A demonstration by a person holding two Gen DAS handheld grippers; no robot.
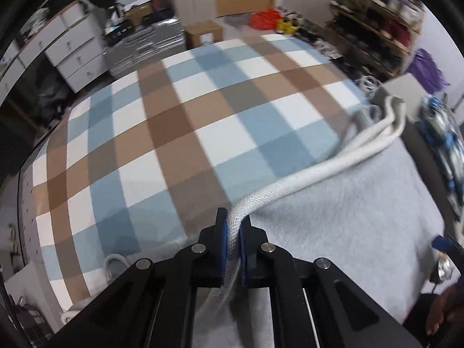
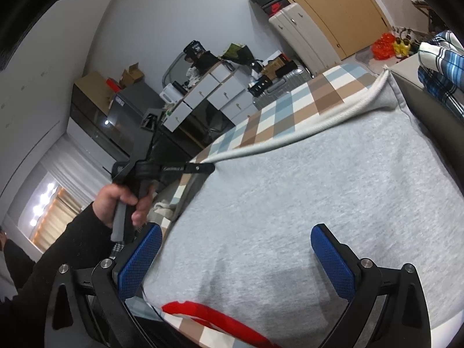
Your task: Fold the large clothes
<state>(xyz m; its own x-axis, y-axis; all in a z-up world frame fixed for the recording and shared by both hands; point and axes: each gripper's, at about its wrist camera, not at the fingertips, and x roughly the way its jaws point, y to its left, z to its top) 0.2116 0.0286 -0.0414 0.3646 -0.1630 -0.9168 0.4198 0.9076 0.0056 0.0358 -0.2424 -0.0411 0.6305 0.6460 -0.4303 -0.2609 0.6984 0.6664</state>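
Note:
A large grey sweatshirt (image 2: 304, 191) with a white ribbed hem (image 1: 333, 159) lies on a bed covered by a blue, brown and white checked blanket (image 1: 162, 133). My left gripper (image 1: 233, 232) is shut on the white hem and holds it raised off the bed; it also shows in the right wrist view (image 2: 207, 168), gripping the hem's end. The hem (image 2: 304, 127) stretches taut from it to the garment's far corner. My right gripper (image 2: 236, 256) is open, its blue pads (image 2: 142, 255) spread above the grey fabric, holding nothing. A red part of the garment (image 2: 197, 313) shows at the near edge.
A blue and white plaid cloth (image 2: 440, 69) lies on a grey surface at the right. White drawers (image 1: 72, 49), suitcases and boxes stand beyond the bed. Shelves of shoes (image 1: 377, 8) line the far right wall. The bed's left edge drops off near a dark cabinet (image 2: 95, 121).

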